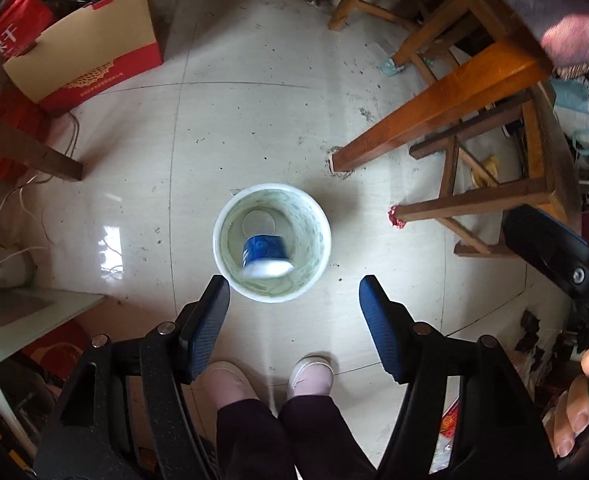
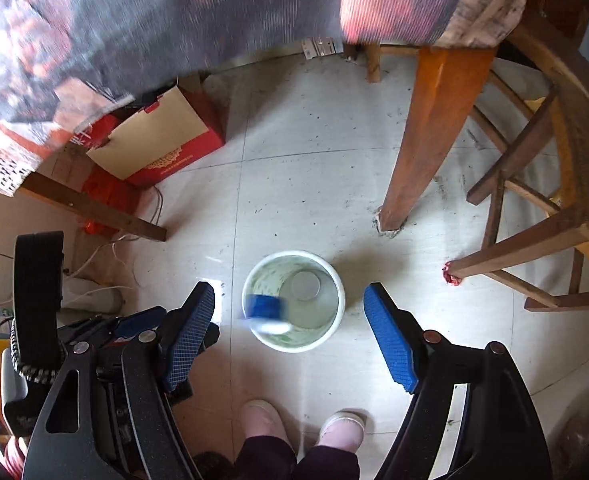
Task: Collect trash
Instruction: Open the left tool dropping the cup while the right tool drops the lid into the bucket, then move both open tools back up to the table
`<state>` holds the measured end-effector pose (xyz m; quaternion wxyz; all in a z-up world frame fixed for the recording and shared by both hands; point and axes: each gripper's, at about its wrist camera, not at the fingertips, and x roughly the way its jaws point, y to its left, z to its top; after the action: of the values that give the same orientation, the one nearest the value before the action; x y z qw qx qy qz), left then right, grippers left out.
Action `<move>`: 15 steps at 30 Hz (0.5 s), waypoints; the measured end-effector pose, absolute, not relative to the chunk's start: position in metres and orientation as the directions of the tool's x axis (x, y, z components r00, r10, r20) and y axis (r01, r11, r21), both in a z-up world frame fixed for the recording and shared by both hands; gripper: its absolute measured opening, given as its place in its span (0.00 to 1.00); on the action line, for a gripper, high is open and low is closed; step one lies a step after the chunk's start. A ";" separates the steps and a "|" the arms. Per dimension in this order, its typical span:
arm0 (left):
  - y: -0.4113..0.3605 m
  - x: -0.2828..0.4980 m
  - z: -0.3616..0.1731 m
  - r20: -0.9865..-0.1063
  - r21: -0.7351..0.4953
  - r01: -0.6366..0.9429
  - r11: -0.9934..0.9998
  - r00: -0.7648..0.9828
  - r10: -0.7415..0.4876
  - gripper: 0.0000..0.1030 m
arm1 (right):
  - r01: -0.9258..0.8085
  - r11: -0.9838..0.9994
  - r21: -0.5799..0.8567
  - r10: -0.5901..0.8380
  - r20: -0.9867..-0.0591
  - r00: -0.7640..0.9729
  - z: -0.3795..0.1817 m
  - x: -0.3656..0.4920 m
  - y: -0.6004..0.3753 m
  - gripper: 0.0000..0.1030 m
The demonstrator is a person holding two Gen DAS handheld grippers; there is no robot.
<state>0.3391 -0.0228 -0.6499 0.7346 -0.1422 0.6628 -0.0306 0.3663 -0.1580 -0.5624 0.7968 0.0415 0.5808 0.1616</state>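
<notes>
Tongs both gaping, left tongs and right tongs holding nothing, blurry blue cup inside white bin on the floor just beyond the tips.

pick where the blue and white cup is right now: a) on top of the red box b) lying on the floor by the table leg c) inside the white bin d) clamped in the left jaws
c, the blue and white cup shows blurred inside the rim of the white bin on the floor, and both pairs of jaws stand open with nothing between them.
</notes>
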 end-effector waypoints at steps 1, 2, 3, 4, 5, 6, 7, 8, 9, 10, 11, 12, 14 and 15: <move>-0.022 0.338 -0.643 -0.966 -0.242 -0.146 0.959 0.125 -0.225 0.64 | -0.207 0.944 0.257 0.308 -0.910 0.277 -0.556 0.366 -0.159 0.72; -0.020 0.336 -0.634 -0.968 -0.232 -0.145 0.962 0.130 -0.214 0.64 | -0.206 0.944 0.257 0.308 -0.910 0.279 -0.552 0.366 -0.158 0.72; -0.018 0.334 -0.627 -0.970 -0.224 -0.144 0.964 0.134 -0.205 0.64 | -0.207 0.945 0.254 0.306 -0.909 0.282 -0.544 0.365 -0.158 0.72; -0.017 0.332 -0.616 -0.971 -0.214 -0.141 0.967 0.140 -0.194 0.64 | -0.210 0.945 0.252 0.306 -0.908 0.285 -0.536 0.364 -0.156 0.72; -0.016 0.331 -0.607 -0.972 -0.206 -0.140 0.969 0.145 -0.185 0.64 | -0.213 0.944 0.251 0.306 -0.907 0.289 -0.530 0.363 -0.157 0.72; -0.015 0.329 -0.596 -0.972 -0.200 -0.138 0.970 0.151 -0.179 0.64 | -0.216 0.944 0.249 0.306 -0.906 0.293 -0.522 0.362 -0.156 0.72; -0.013 0.327 -0.581 -0.972 -0.193 -0.134 0.972 0.158 -0.172 0.64 | -0.219 0.943 0.249 0.308 -0.904 0.298 -0.511 0.361 -0.155 0.72; -0.012 0.326 -0.571 -0.972 -0.189 -0.131 0.973 0.165 -0.166 0.64 | -0.222 0.943 0.249 0.309 -0.902 0.302 -0.503 0.359 -0.155 0.72; -0.010 0.324 -0.559 -0.971 -0.183 -0.128 0.975 0.175 -0.160 0.64 | -0.226 0.942 0.249 0.311 -0.899 0.308 -0.493 0.357 -0.155 0.72; -0.008 0.322 -0.540 -0.969 -0.178 -0.127 0.976 0.193 -0.152 0.64 | -0.231 0.941 0.248 0.313 -0.897 0.313 -0.482 0.355 -0.154 0.72; -0.005 0.321 -0.526 -0.967 -0.177 -0.125 0.976 0.205 -0.149 0.64 | -0.236 0.940 0.245 0.313 -0.895 0.317 -0.472 0.353 -0.154 0.72; -0.003 0.320 -0.513 -0.965 -0.176 -0.125 0.976 0.218 -0.146 0.64 | -0.240 0.940 0.241 0.312 -0.893 0.325 -0.460 0.351 -0.153 0.72; 0.002 0.318 -0.478 -0.958 -0.174 -0.130 0.976 0.253 -0.137 0.64 | -0.246 0.940 0.237 0.313 -0.886 0.341 -0.437 0.346 -0.151 0.72; 0.004 0.317 -0.462 -0.953 -0.176 -0.133 0.975 0.270 -0.136 0.64 | -0.248 0.940 0.236 0.314 -0.883 0.349 -0.425 0.343 -0.151 0.72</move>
<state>0.3173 0.0041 -0.4624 0.7890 -0.1110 0.6042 -0.0009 0.3431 -0.1505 -0.4250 0.8207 0.0304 0.5443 0.1710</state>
